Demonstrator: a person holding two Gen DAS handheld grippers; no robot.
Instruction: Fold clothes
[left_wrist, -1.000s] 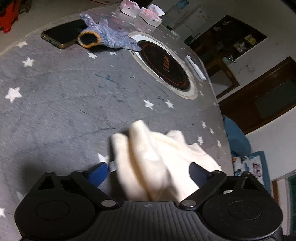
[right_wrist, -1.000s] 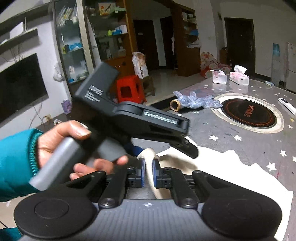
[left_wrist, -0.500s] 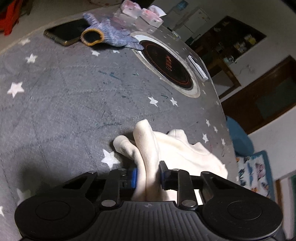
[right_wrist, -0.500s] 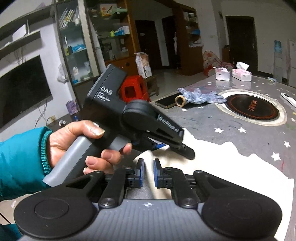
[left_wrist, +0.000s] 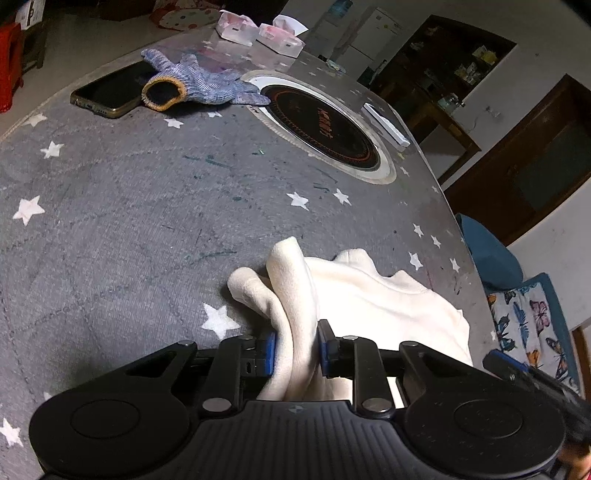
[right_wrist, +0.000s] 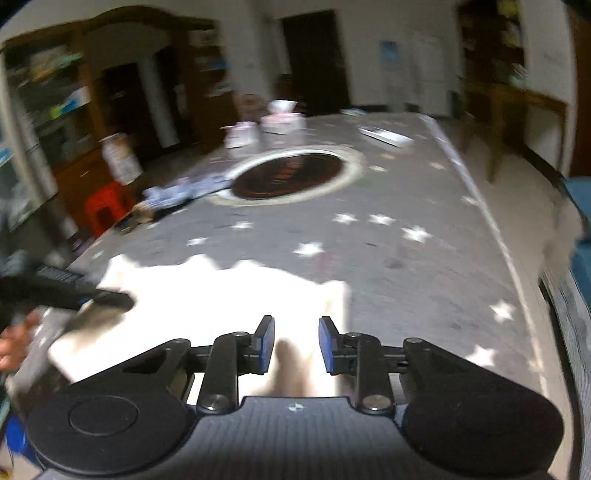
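Garment place: the cream garment (left_wrist: 373, 295) lies on the desk (left_wrist: 147, 206) at its near edge, bunched at one end and flat at the other.
Left claw: the left claw (left_wrist: 297, 350) is clenched on a thick fold of the cloth, which rises toward 12 o'clock between the blue pads.
Right claw: the right claw (right_wrist: 296, 345) has jaws that are opening; nothing is pressed between them, and the cloth lies just under and ahead of them.
Key relation: from the right claw the garment spreads toward 10 o'clock, its long axis running from 9 to 3 o'clock; its right edge, at 1 o'clock, is nearest to this claw.
Surface: grey cover with white stars, a round black cooktop (left_wrist: 325, 129) at 12 o'clock.
Other things: a knitted glove (left_wrist: 199, 81) and a phone (left_wrist: 107, 92) at 11 o'clock.
Room: dim, with dark wooden cabinets; the right view is blurred.
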